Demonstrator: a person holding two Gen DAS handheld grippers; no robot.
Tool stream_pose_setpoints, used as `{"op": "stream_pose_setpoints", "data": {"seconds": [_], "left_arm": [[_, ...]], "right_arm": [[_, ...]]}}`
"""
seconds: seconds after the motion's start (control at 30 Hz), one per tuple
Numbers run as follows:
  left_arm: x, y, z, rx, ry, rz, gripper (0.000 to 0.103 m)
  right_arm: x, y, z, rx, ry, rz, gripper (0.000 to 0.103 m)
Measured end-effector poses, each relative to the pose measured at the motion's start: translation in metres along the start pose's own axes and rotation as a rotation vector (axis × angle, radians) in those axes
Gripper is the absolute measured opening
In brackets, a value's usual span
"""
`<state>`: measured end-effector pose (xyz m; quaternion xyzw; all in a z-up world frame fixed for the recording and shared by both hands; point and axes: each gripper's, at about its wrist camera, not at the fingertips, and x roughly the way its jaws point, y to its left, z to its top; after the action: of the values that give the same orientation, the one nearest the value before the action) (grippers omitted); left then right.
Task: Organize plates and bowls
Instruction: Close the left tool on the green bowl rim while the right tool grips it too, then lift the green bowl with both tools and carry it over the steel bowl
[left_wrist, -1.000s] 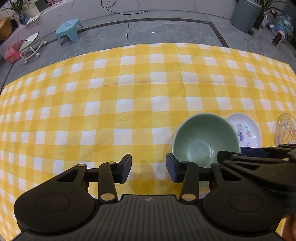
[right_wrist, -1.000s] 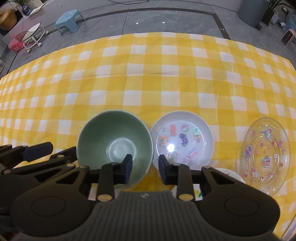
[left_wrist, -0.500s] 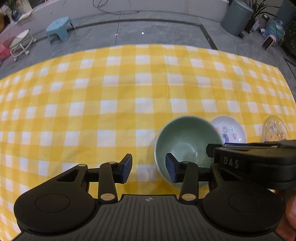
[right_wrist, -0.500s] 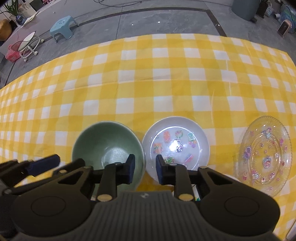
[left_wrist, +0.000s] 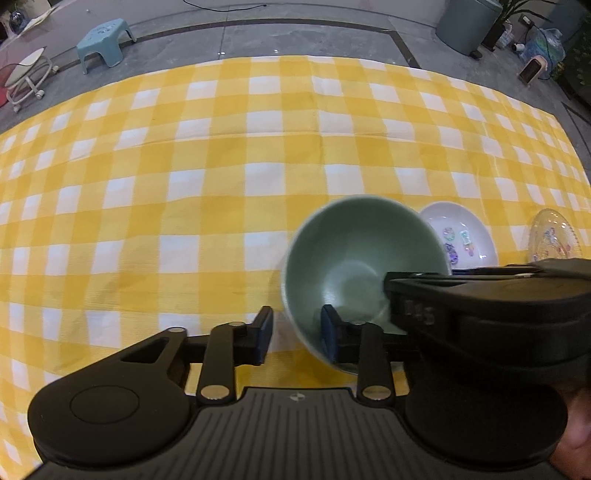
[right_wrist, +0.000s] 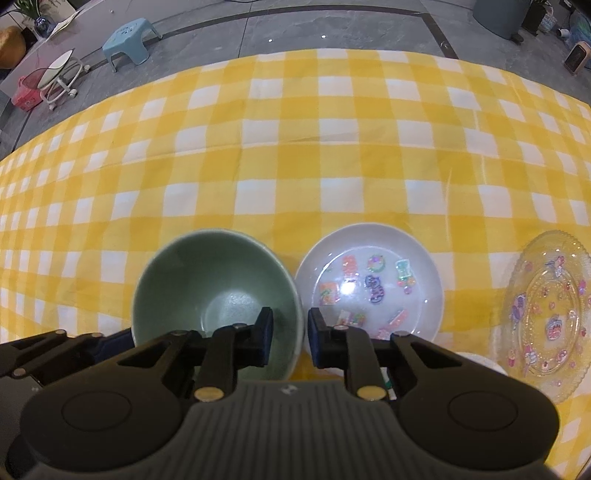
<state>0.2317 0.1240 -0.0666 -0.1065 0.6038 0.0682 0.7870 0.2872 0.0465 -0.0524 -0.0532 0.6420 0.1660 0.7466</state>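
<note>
A pale green bowl (right_wrist: 218, 280) stands on the yellow checked cloth (right_wrist: 295, 166), beside a white plate with coloured stickers (right_wrist: 369, 288). My right gripper (right_wrist: 290, 330) straddles the bowl's right rim, one finger inside and one outside. Its jaws are closing and its pads sit tight on the wall. My left gripper (left_wrist: 296, 332) straddles the left rim of the bowl (left_wrist: 362, 254), which looks blurred. Its jaws are closing too: the inner finger (left_wrist: 328, 332) is against the wall, and a strip of cloth shows by the outer finger (left_wrist: 264, 332).
A clear glass plate with stickers (right_wrist: 546, 306) lies at the right edge of the cloth. A white rim (right_wrist: 476, 362) peeks out under my right gripper. Beyond the cloth are a grey floor, a blue stool (right_wrist: 129, 37) and a grey bin (left_wrist: 469, 22).
Both grippers came down onto the bowl and their jaws narrowed around its opposite rims. The left gripper shifted right, so the bowl's wall now sits between its fingers.
</note>
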Motion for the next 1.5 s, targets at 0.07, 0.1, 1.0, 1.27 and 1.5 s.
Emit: {"op": "stream_pose_setpoints", "data": {"seconds": [0.07, 0.1, 1.0, 1.27, 1.5], "left_arm": [[0.0, -0.001, -0.001, 0.002, -0.007, -0.01, 0.02], [0.0, -0.001, -0.002, -0.001, -0.013, -0.007, 0.019], [-0.036, -0.011, -0.019, 0.047, -0.038, 0.041, 0.017], [-0.068, -0.019, -0.037, 0.063, -0.072, 0.06, 0.017], [-0.097, -0.022, -0.061, 0.061, -0.094, 0.063, 0.017]], "right_arm": [[0.001, 0.002, 0.0, -0.007, -0.006, -0.012, 0.016], [0.001, 0.001, -0.001, -0.003, -0.009, -0.011, 0.015], [-0.033, 0.002, -0.015, 0.0, -0.029, 0.007, 0.008], [-0.068, 0.008, -0.036, -0.001, -0.057, 0.012, 0.008], [-0.103, 0.013, -0.068, -0.006, -0.085, 0.012, 0.008]]}}
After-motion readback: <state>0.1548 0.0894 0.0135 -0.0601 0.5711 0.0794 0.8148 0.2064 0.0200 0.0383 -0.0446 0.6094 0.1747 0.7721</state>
